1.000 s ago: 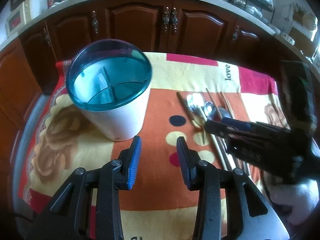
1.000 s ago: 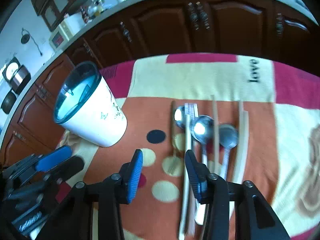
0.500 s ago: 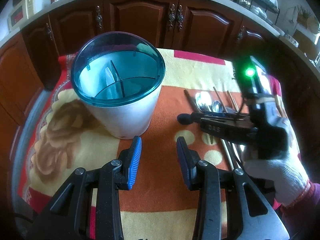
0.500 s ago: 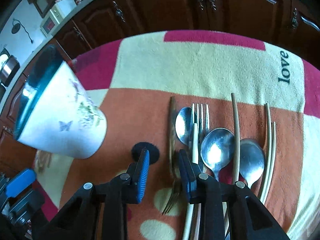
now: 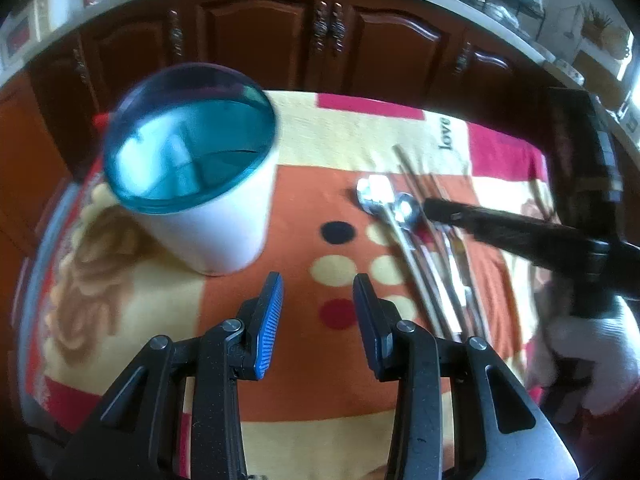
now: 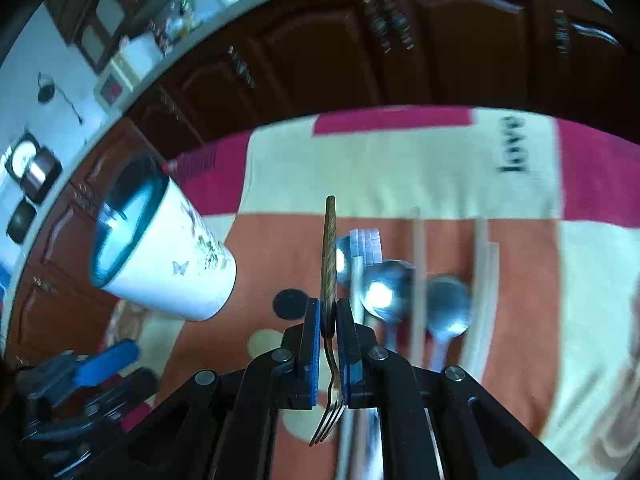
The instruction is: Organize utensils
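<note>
Your right claw (image 6: 329, 322) is clamped on a fork (image 6: 330, 264), handle pointing away, tines toward the camera, lifted off the cloth. Your left claw (image 5: 318, 300) hangs apart over the patterned cloth (image 5: 304, 208) on the desk. Holder cup (image 5: 200, 168), teal-rimmed, stands just beyond and left. Spoons (image 6: 394, 288) and chopsticks (image 6: 482, 280) lie in a row right of the cup.

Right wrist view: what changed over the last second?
The right gripper came down, closed on the wooden-handled fork at the left of the row and lifted it off the cloth, tines pointing back. The left gripper stayed open and empty; the holder, spoons and chopsticks are unmoved.
</note>
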`<state>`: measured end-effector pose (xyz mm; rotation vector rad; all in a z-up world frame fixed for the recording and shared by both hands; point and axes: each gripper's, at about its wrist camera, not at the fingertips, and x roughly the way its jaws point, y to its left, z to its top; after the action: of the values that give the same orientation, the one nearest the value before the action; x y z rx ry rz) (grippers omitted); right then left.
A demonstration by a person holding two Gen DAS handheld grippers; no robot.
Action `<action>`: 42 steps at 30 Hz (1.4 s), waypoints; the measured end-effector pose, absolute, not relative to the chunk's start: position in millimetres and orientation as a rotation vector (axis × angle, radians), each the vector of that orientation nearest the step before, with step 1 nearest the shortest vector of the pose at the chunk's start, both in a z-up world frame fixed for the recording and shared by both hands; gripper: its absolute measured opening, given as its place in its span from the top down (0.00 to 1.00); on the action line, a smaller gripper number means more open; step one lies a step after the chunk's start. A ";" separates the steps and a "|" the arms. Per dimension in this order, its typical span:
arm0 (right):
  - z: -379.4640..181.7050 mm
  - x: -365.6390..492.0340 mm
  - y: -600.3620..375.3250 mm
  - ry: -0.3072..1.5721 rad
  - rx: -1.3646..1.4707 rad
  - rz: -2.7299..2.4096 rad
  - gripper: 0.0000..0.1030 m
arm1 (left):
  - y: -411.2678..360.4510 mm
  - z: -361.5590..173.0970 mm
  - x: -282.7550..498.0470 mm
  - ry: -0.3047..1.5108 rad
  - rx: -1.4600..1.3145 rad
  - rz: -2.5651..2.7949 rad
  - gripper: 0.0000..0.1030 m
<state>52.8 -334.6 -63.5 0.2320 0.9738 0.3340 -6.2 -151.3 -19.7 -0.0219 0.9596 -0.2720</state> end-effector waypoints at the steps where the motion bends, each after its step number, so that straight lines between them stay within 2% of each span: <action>1: -59.0 46.7 -348.5 0.963 0.247 0.319 0.93 | -156.3 -19.9 -5.4 0.966 -0.024 -0.284 0.65; 11: -63.0 -0.1 -445.3 0.968 0.335 0.184 0.93 | -206.5 -37.2 25.1 1.023 -0.095 -0.378 0.65; 19: -73.7 -17.8 -461.6 0.942 0.411 0.201 0.93 | -228.3 -60.3 57.1 1.085 -0.134 -0.388 0.67; 21: -74.1 -18.4 -462.1 0.934 0.426 0.211 0.93 | -230.3 -65.8 64.9 1.102 -0.149 -0.385 0.69; 24: -75.3 -19.8 -462.5 0.924 0.443 0.225 0.93 | -235.5 -72.1 74.9 1.120 -0.142 -0.379 0.76; 26: -77.0 -20.7 -463.8 0.922 0.452 0.229 0.93 | -239.1 -76.9 80.4 1.134 -0.139 -0.384 0.84; 32: -79.3 -23.1 -468.1 0.910 0.477 0.235 0.93 | -236.1 -83.3 88.2 1.145 -0.150 -0.396 0.95; 42: -78.9 -18.8 -459.0 0.919 0.467 0.248 0.93 | -205.8 -65.8 65.7 1.117 -0.165 -0.418 0.95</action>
<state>-18.8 -459.0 -78.9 0.4666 0.9191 0.2479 65.7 -205.8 -65.8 -0.1647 1.1168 -0.4178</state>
